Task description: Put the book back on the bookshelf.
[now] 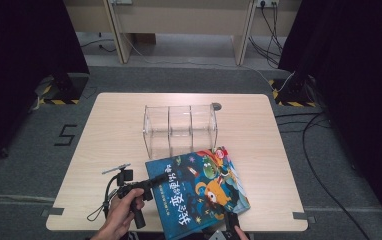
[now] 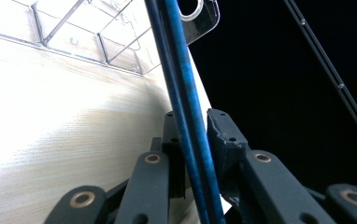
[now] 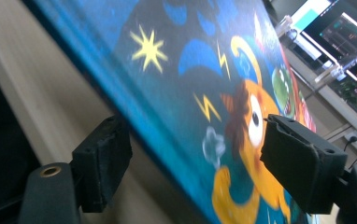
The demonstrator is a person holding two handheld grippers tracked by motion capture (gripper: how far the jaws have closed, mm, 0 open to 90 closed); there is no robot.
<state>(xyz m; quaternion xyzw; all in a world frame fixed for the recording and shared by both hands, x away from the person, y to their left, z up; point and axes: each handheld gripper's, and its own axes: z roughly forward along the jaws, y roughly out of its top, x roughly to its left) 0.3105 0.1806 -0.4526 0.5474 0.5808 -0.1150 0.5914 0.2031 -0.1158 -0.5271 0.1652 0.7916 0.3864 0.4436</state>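
Wood table (image 1: 109,130), clear organizer (image 1: 180,125) at 12 o'clock. Left gripper (image 1: 160,178) clamped on blue book (image 1: 199,192) edge, 9 o'clock side; right gripper (image 3: 193,158) jaws apart, straddling book's 6 o'clock edge w/o pressing.

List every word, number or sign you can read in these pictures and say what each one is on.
"5": a dark mark on the grey floor left of the table.
Large white Chinese characters on the blue book cover, upside down in the high view: too blurred to read for sure.
Screens far off in the right gripper view: any text too small to read.
Yellow and black hazard stripes on the stand feet: a marking, no words.
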